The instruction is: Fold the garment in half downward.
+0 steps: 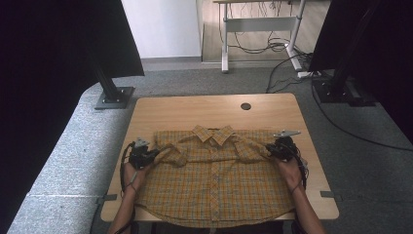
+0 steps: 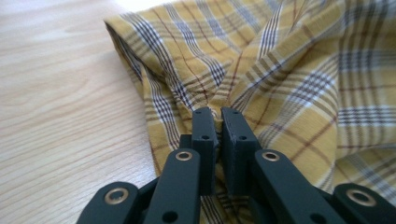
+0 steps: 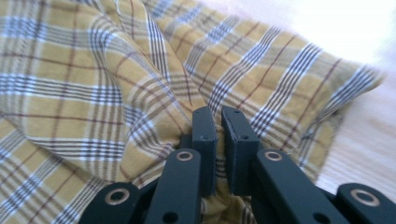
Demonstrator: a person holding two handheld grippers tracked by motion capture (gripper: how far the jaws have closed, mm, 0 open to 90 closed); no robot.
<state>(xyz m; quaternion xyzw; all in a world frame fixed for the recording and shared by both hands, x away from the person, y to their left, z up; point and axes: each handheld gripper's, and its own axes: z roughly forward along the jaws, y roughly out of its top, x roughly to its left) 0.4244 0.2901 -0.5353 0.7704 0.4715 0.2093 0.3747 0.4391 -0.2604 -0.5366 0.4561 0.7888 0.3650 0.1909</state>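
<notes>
Shirt: the yellow checked shirt (image 1: 214, 178) lies flat, front up, on my near half of the desk (image 1: 195, 109), collar away from me, hem at the near edge.
Left claw: my left claw (image 1: 152, 155) is pressed together on a fold of the left sleeve (image 2: 187, 70), cloth bunched between the jaws.
Right claw: my right claw (image 1: 272, 150) pinches the right sleeve (image 3: 280, 93) the same way.
Risk, slip: I judge both pinches thin; a quick pull could strip the cloth out.
Risk, drag: uneven pulls could skew the body or drag the hem off the edge.
Surface: pale wood, smooth, with a cable hole (image 1: 245, 106) at the far side.
Room: grey carpet (image 1: 68, 161), black stands, a second desk with loose cables (image 1: 272, 46) behind.
</notes>
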